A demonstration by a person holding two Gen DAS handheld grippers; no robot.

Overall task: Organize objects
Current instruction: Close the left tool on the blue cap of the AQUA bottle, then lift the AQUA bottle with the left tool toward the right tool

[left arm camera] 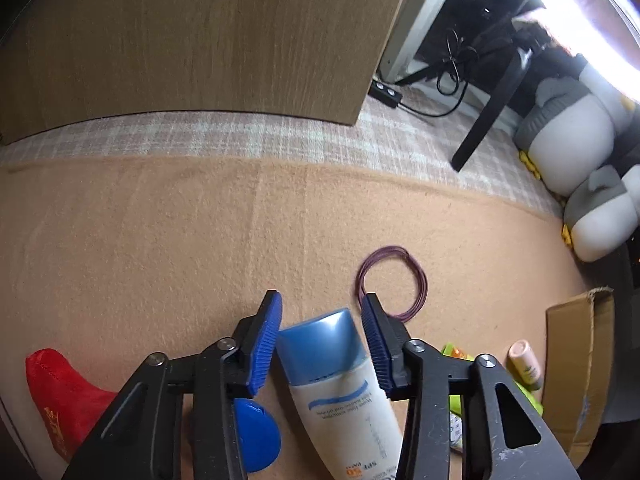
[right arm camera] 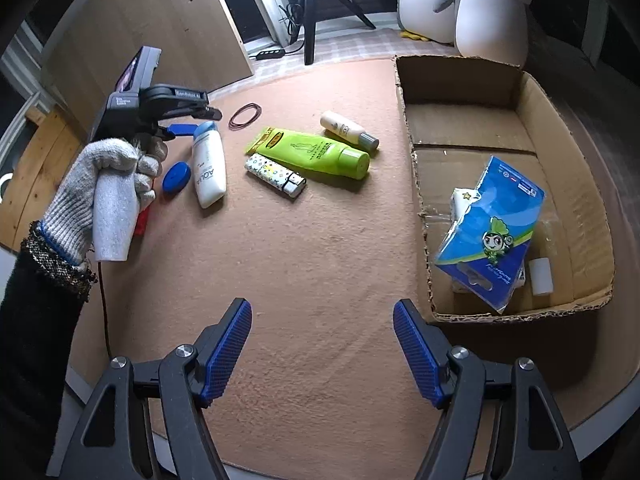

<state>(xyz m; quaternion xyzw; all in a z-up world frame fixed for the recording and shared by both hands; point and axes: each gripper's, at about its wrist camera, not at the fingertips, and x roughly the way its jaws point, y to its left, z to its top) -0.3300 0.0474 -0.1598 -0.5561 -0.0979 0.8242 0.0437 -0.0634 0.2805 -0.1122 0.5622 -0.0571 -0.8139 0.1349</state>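
Observation:
A white tube with a blue cap (left arm camera: 344,392) lies on the tan mat, cap pointing away from me. My left gripper (left arm camera: 322,296) points down over it, both blue pads against the sides of the cap. In the right wrist view a gloved hand holds that gripper (right arm camera: 200,120) over the same tube (right arm camera: 208,164). My right gripper (right arm camera: 323,304) hovers open and empty over bare mat. A green tube (right arm camera: 316,152), a patterned lighter (right arm camera: 276,176), a small cream bottle (right arm camera: 348,130) and a blue round lid (right arm camera: 176,176) lie loose on the mat.
A cardboard box (right arm camera: 460,80) at the right holds a blue packet (right arm camera: 492,232) and a small white cylinder (right arm camera: 541,276). Purple rubber bands (left arm camera: 392,280) lie just beyond the tube, a red object (left arm camera: 60,392) at its left. Penguin plushes (right arm camera: 492,12) and a wooden panel (left arm camera: 200,40) stand behind.

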